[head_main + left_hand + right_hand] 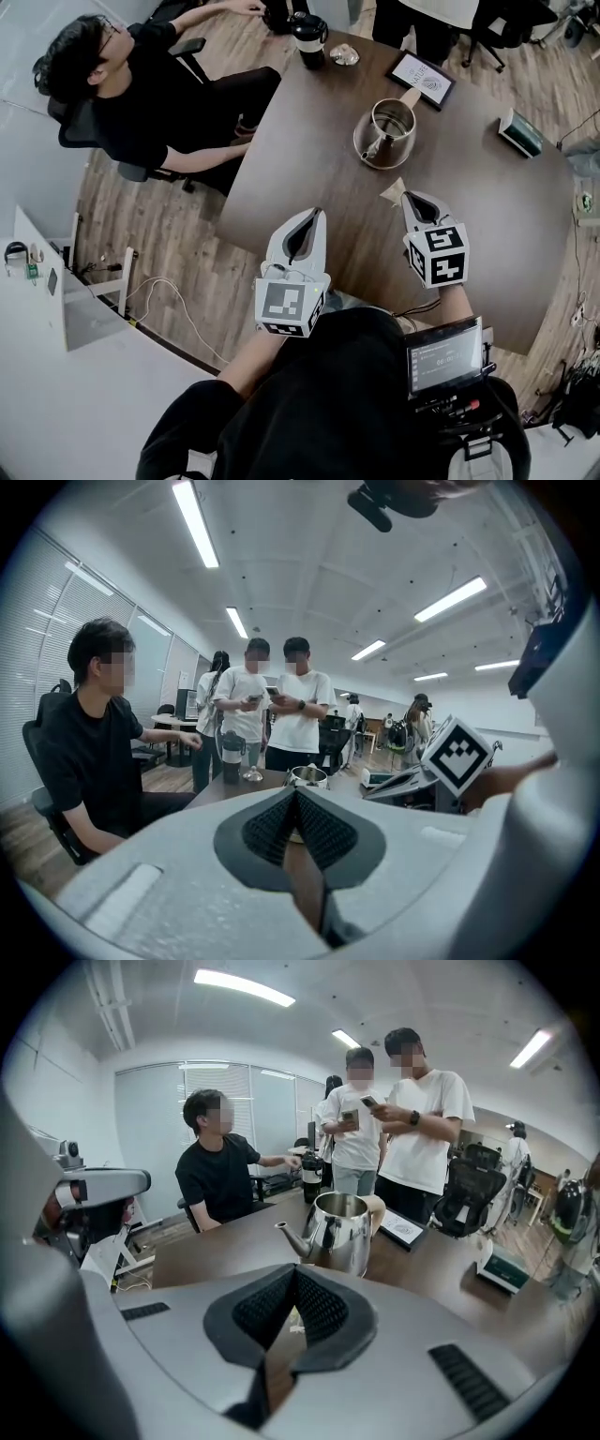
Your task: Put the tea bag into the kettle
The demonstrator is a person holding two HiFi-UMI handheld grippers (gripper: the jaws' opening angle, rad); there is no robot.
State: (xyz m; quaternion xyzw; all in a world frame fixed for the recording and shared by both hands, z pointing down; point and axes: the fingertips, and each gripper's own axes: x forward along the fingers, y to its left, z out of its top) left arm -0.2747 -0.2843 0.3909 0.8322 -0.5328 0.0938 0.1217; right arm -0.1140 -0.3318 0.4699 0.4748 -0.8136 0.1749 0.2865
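Tan and flat, the tea bag (394,190) sticks out past the tip of the right gripper (410,199), low over the dark wooden table (309,150). In the right gripper view a pale scrap of it (292,1319) shows between the ribbed black pads, which are clenched on it with their tips together. The kettle (389,127) stands just beyond the tea bag on the table and apart from it. It is polished steel, open at the top, with a light-coloured handle on its far side and a spout aimed back toward the person holding the grippers. It rests upright on a round base. The left gripper (314,214) hangs over the near edge of the table, well to the left of the right one. Its jaws are pressed together on nothing that can be made out, and the table surface shows through the gap below the tips. Farther up the table are a dark travel mug (309,37), a small crumpled clear object (344,56) beside it, a framed card (422,80) behind the kettle, and a teal box (520,133) off to the right. A seated person in black (131,94) is at the table's left side, and two standing persons in white shirts (398,1119) — both looking down at phones — are at its far end.
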